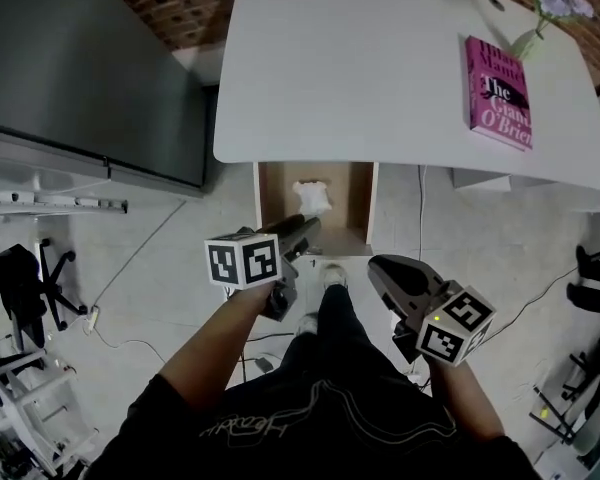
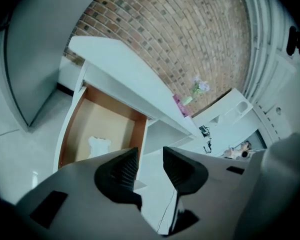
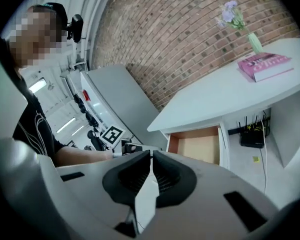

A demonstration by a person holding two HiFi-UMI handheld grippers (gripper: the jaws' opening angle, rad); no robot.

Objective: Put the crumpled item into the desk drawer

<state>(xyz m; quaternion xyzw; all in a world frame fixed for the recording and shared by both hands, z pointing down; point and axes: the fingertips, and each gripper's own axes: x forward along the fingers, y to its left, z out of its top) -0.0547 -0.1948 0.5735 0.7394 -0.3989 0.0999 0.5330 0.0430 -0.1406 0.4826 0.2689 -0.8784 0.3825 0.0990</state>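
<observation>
Head view: the crumpled white item [image 1: 313, 197] lies inside the open desk drawer [image 1: 264, 208], just ahead of and below the left gripper [image 1: 305, 231], whose jaws stand partly apart and empty; the right gripper [image 1: 380, 266], jaws closed to a slit on nothing, hangs farther off to the right. Only pushing the drawer shut seems left, and the left gripper is nearer. On the desk [image 1: 380, 58], the pink book [image 1: 500, 93] reads "The" and what looks like "O'Brie", the rest unclear
</observation>
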